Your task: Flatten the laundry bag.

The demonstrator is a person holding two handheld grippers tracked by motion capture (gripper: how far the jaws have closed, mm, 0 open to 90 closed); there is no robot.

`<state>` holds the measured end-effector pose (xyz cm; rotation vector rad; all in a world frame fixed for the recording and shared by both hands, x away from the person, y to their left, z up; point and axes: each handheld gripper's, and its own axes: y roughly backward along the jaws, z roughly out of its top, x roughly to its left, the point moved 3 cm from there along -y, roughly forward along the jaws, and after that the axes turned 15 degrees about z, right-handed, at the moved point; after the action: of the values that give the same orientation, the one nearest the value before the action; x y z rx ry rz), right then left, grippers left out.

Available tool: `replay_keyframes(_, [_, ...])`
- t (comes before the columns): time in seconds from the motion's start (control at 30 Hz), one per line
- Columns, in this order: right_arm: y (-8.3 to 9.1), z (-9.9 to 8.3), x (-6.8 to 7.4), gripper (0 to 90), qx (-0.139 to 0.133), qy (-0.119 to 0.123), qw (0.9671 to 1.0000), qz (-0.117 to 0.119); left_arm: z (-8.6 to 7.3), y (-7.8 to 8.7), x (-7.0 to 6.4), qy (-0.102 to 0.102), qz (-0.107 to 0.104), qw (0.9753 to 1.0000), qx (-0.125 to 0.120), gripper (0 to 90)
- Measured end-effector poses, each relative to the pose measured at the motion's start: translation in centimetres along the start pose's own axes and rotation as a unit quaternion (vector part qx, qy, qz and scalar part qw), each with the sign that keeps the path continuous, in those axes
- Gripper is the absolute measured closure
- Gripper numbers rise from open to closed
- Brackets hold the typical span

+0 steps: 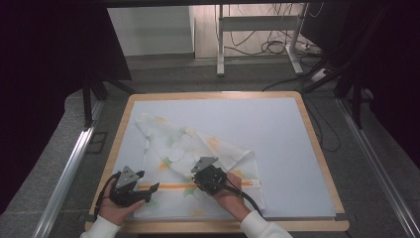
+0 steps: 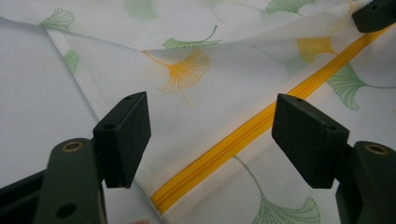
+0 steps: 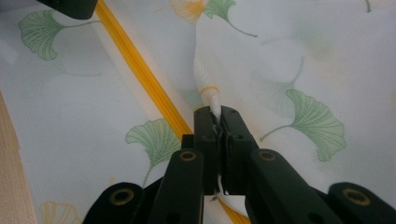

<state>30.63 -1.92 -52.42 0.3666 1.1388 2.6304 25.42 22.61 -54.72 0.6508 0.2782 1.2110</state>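
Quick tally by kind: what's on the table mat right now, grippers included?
Grippers: 2, left gripper open, right gripper shut on the cloth
Ginkgo-print cloth with yellow zipper: 1
Total: 3

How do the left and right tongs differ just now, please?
The left tongs stand wide open over the zip, gripping nothing; the right tongs are shut on a pinched fold of the cloth. The left sit near the cloth's edge, the right farther in. Both are black and over the same cloth.
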Motion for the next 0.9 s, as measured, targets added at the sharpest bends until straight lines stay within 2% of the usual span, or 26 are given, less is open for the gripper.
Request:
replay_keyframes(0.43, [2.9,0.4,-1.9,86.2,-0.037,-0.020,0.9990,-0.015,0.0,0.0,0.1,-0.001,0.002,1.0000,-0.001,28.0])
replay_keyframes(0.57, [4.1,0.3,-2.8,86.3,-0.055,-0.032,0.9976,-0.025,0.0,0.0,0.1,0.000,0.003,1.0000,-0.001,28.0])
replay_keyframes(0.9, [5.7,-0.1,-4.4,86.5,-0.075,-0.050,0.9951,-0.040,0.0,0.0,0.1,0.000,0.003,1.0000,0.000,28.0])
